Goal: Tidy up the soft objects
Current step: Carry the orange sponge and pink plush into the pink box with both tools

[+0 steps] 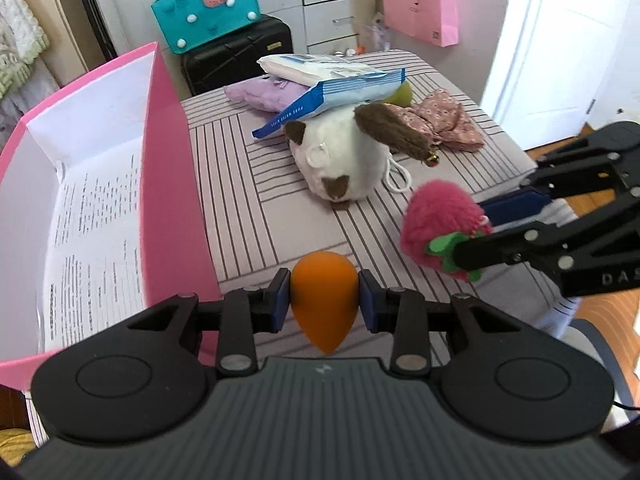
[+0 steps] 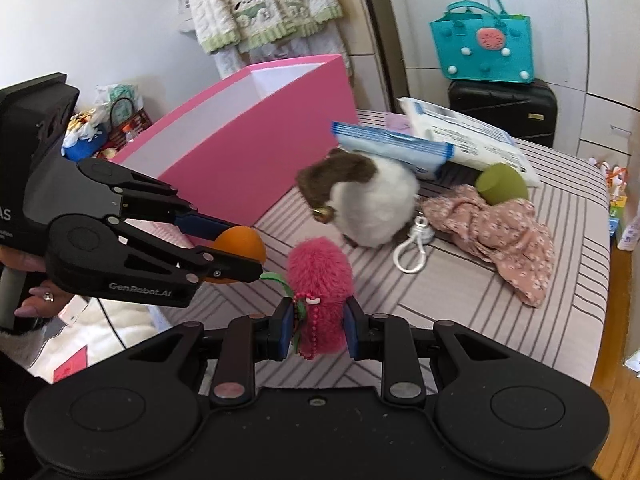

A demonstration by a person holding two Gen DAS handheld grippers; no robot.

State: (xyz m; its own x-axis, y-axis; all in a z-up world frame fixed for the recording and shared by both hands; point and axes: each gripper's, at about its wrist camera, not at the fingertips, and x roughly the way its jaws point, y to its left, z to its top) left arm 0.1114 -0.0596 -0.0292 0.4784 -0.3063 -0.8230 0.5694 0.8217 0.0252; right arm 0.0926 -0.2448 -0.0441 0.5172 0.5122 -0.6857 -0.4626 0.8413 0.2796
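My left gripper is shut on an orange egg-shaped sponge, held above the striped table beside the pink box. From the right wrist view the same sponge shows between the left gripper's fingers. My right gripper is shut on a fuzzy pink strawberry plush with green leaves and a bead chain; in the left wrist view that plush hangs at the right in the right gripper. A white and brown plush lies mid-table.
Blue-white tissue packs, a purple plush, a green sponge and a floral pink cloth lie at the table's far side. The pink box holds a printed sheet. A black suitcase with a teal bag stands behind.
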